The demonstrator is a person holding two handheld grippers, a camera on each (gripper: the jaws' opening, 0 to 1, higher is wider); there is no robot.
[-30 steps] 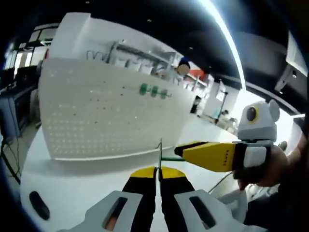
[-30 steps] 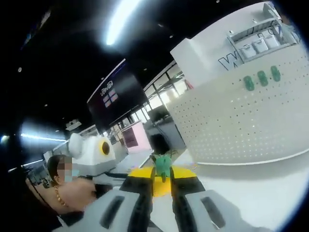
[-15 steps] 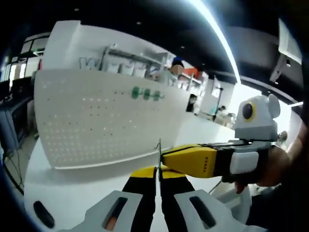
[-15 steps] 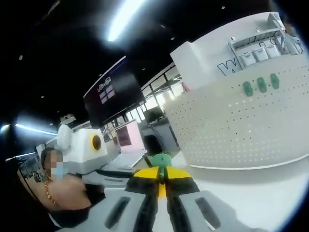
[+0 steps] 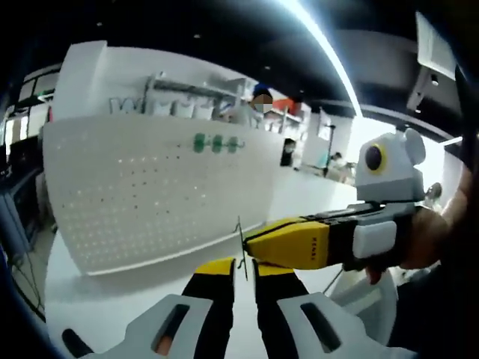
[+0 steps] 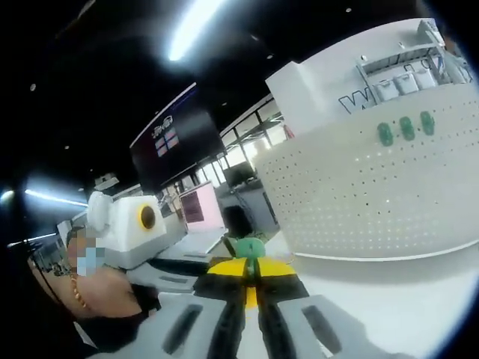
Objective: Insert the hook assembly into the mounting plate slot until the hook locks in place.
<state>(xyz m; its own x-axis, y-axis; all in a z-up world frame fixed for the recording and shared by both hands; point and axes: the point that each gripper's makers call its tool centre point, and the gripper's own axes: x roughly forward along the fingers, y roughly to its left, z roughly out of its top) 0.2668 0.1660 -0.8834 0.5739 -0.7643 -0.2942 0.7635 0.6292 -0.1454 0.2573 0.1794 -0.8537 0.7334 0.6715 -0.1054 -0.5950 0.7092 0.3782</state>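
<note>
1. Since a second ago, the right gripper [image 5: 251,248] has been closing in from the right of the left gripper view, its yellow jaws now reaching the thin wire hook [image 5: 241,243] at the left gripper [image 5: 240,271]; in the right gripper view the green plate [image 6: 250,247] has settled lower between the jaws.
2. The left jaws are clenching on the hook, which is standing up as a thin upright wire from between the yellow tips.
3. The right gripper [image 6: 251,271] is gripping the green plate, which is peeking out just above its yellow tips, jaws shut on it.
4. In the left gripper view the two pairs of tips are meeting at the wire; whether the hook is already entering the slot is too small to tell.
5. Both pieces are hanging in the air above the white tabletop [image 5: 112,288], in front of a curved white pegboard [image 5: 142,187] carrying three green pegs [image 5: 215,143].
6. A hand [image 5: 430,243] is wrapping the right gripper's handle at the right of that view.
7. Judgement: the mating step is under way and locking is not yet shown.
8. Risks: the wire is thin, so a slightly tilted approach could be bending it or missing the slot; pushing hard could be making the plate slide in the right jaws, or the hook twist in the left ones.
</note>
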